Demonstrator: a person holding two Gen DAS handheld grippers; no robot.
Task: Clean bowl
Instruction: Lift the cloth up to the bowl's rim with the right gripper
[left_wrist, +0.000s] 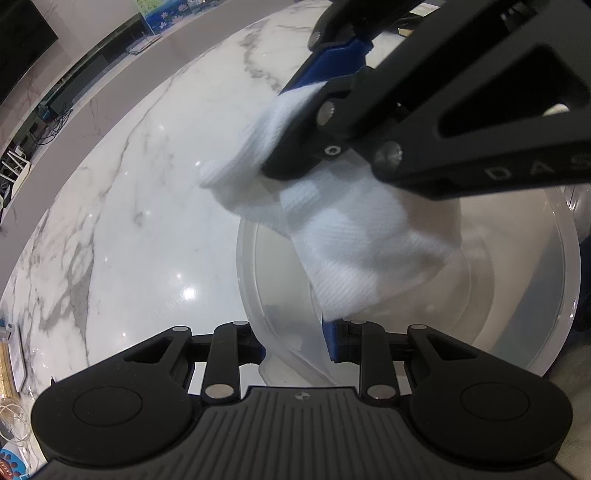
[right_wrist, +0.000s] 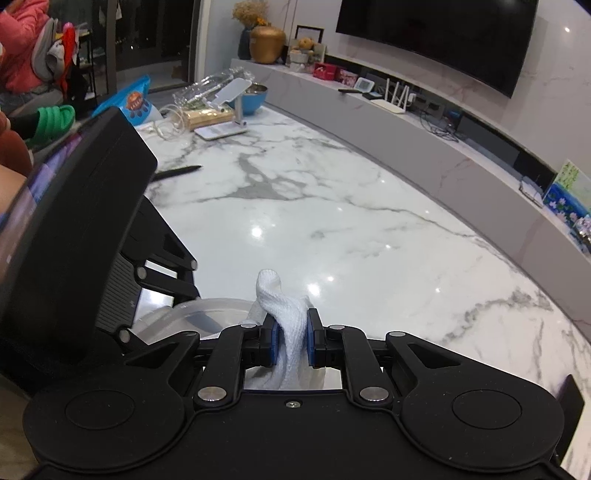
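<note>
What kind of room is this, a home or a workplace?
Most likely a home living or dining room. A wall-mounted television hangs above a low ledge with a router, a gold vase stands at its far end, and a large marble table fills the middle.

Left tongs (left_wrist: 295, 341): pitched steeply down at the near rim of the bowl (left_wrist: 480, 295), jaws narrowed onto that rim, 1 blue pad inside the wall, 1 outside. Right tongs (right_wrist: 291, 341): angled down less steeply, above and across the bowl from its far side, jaws pinched tight on a bunched white cloth (right_wrist: 291, 321). In the left wrist view, the right tongs' fingers sit above the bowl's interior.
</note>
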